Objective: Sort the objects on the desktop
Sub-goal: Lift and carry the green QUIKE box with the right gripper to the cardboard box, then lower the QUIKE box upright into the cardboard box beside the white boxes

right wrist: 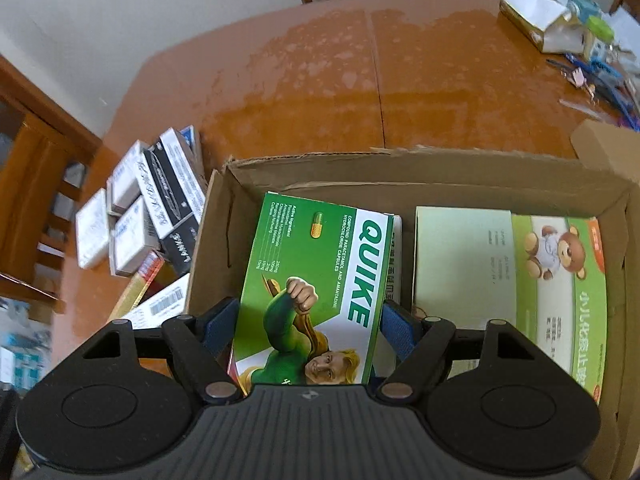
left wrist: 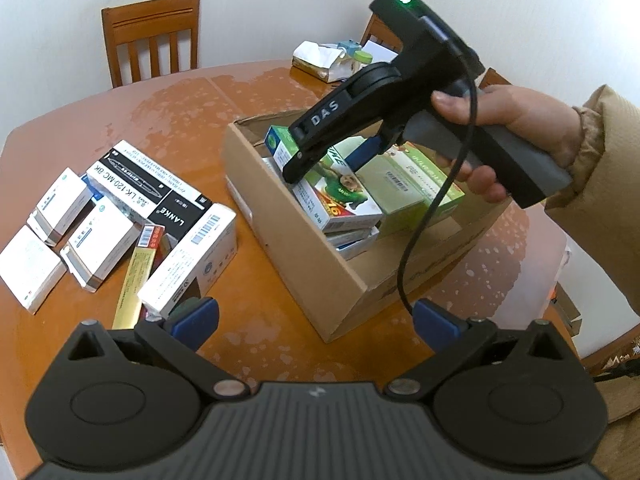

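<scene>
The right gripper (right wrist: pixel 310 320), its blue pads pressing both long edges of a green-and-white cardboard medicine box (right wrist: pixel 316 280), is gripping that box over the open brown cardboard carton (right wrist: pixel 208 236) at the centre of the right wrist frame. The box's long axis is running from the gripper toward the top of the frame, tilting slightly right, its printed face turned to the camera. "QUIKE" is reading in large green capitals along its right side, with "COMPOUND PARACETAMOL AND AMANTADINE HYDROCHLORIDE CAPSULES" in smaller print beside it. At right in the carton, a pale green box bearing a teddy bear picture (right wrist: pixel 556 264) is lying flat.

In the left wrist frame, a person's hand (left wrist: pixel 516 120) is holding the right gripper, marked "DAS", at upper right, while the left gripper (left wrist: pixel 316 322) is hanging wide and empty at the bottom. On the orange-brown wooden table (left wrist: pixel 280 88), left of the carton, a black-and-white carton labelled "LANKE LK-120-MC BK" (left wrist: pixel 148 184) is lying among small white boxes (left wrist: pixel 60 204).
</scene>
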Demonstrator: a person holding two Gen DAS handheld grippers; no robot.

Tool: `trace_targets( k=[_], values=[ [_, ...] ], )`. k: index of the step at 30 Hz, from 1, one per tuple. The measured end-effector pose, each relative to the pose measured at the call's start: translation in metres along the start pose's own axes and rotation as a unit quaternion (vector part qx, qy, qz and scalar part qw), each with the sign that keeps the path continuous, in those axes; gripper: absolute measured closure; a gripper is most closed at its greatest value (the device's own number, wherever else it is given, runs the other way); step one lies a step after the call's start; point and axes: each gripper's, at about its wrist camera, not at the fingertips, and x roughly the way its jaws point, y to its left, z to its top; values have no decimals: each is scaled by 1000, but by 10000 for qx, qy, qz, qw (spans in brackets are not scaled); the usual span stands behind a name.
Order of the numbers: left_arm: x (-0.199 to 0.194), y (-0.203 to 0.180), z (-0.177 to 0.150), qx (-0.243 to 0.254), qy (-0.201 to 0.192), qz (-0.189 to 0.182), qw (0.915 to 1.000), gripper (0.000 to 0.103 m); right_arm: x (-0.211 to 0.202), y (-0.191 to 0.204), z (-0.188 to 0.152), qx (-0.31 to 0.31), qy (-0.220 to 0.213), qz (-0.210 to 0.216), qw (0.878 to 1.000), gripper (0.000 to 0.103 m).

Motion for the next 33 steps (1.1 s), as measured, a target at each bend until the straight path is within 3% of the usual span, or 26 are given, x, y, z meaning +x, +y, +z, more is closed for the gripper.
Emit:
trace_targets(
  k=[5,9,16,25,30,33],
  values=[
    [-1,4,-1,-22,-11,5,10000,0,10,13,3,-114,85,-274,9995,21],
    [-2,7,-2,-35,-7,29,10000,0,10,12,4,-19,53,-248,9997,11],
    [-3,12,-4,-79,-1,21,10000,0,-16,-24,8,897,-235,466,9946,5],
    [2,8,-3,-4,175,95,9998,0,3,-65,5,2063,-375,1614,9644,5],
    [6,1,1,46,226,128,9997,0,10,-69,6,2173,-456,1785,9586,4],
    [7,-2,3,61,231,118,9996,0,6,-70,7,2114,-549,1647,9619,3]
  ],
)
